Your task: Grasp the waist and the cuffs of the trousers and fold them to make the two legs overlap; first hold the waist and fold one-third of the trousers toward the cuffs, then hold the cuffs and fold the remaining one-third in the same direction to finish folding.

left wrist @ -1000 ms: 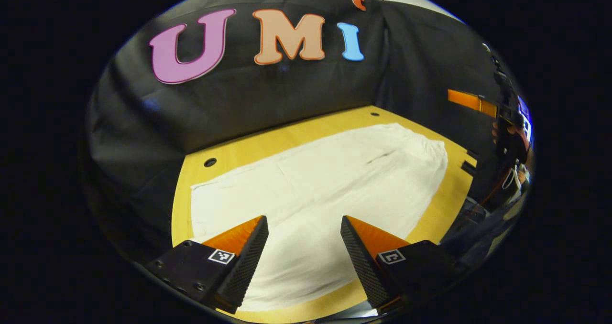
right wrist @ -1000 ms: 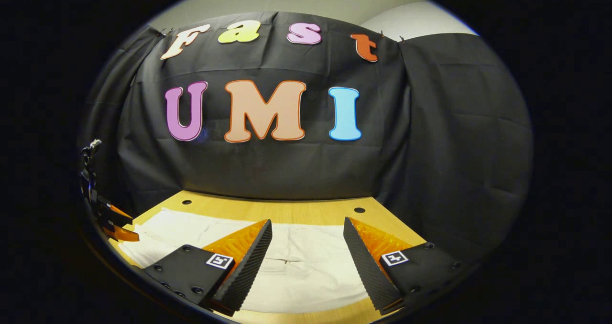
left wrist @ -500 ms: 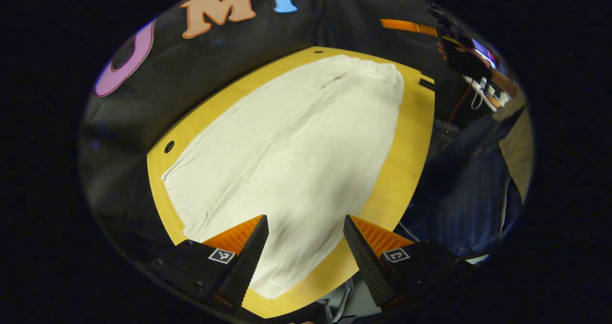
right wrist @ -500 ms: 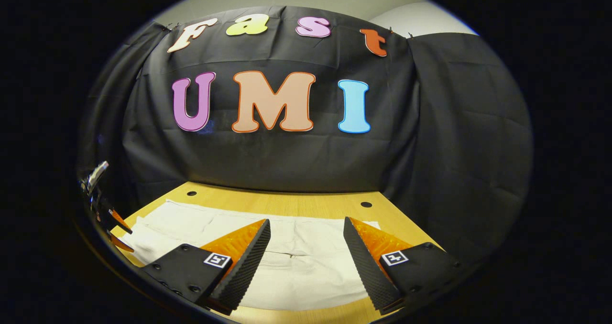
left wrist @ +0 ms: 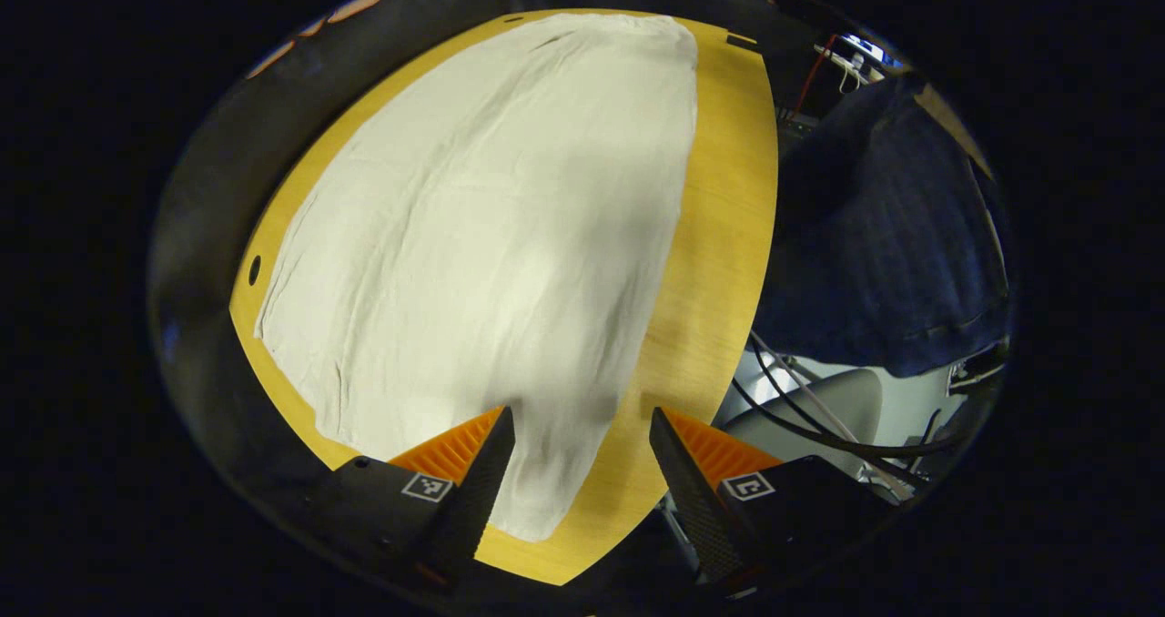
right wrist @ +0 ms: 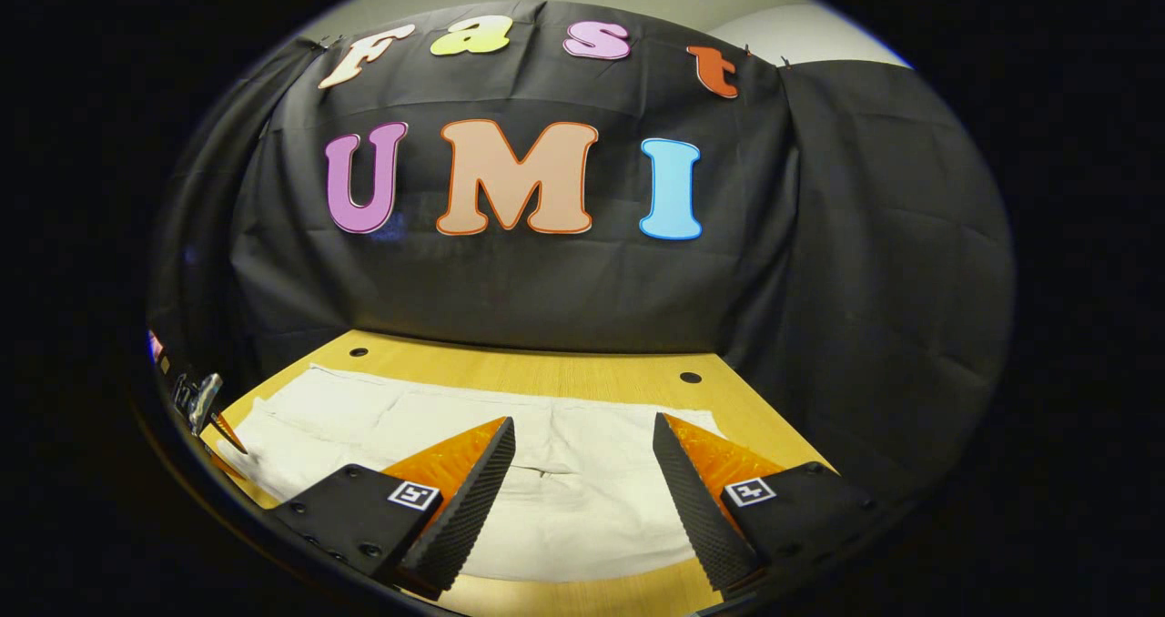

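The left hand-held gripper (left wrist: 581,471) is held above the near end of the pale trousers (left wrist: 482,235), fingers apart and nothing clasped. The trousers are spread flat along the wooden counter (left wrist: 719,235). The right hand-held gripper (right wrist: 582,485) is likewise parted, above the cloth's near edge.

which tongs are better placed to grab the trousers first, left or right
Probably left: the left tongs are open just over the near end of the trousers. The right tongs, also open, sit level and farther from the cloth.
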Demonstrator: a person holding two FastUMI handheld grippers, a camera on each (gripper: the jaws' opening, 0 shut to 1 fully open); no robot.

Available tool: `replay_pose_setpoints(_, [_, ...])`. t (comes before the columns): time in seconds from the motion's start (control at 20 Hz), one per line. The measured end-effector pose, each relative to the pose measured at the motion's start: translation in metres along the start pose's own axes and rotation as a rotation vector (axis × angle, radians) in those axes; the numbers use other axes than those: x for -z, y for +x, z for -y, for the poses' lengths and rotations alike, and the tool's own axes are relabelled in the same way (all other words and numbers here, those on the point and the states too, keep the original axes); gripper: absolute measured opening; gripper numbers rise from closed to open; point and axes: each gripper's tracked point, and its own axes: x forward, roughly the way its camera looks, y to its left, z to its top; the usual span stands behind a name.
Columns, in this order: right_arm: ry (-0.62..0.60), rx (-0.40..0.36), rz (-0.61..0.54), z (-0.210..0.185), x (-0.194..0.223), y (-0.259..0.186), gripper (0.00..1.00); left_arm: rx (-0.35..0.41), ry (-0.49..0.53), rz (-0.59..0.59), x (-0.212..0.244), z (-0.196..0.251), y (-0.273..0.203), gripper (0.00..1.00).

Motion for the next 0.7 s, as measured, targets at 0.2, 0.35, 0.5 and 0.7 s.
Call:
replay_pose_setpoints(0.2, [-0.008,0.004,-0.018,0.005,0.006,0.003,0.98,0.020,0.017,-0.063,0.021,-0.006,0.020,0.90])
replay_pose_setpoints(0.35, [-0.013,0.004,-0.029,0.008,0.008,0.006,0.98,0.023,0.034,-0.092,0.025,-0.012,0.023,0.88])
replay_pose_setpoints(0.5, [-0.012,0.003,-0.036,0.010,0.010,0.010,0.98,0.049,0.042,-0.104,0.024,-0.006,0.025,0.84])
replay_pose_setpoints(0.7, [-0.030,-0.002,-0.044,0.009,0.010,0.012,0.98,0.086,0.068,-0.147,0.026,-0.001,0.026,0.82])
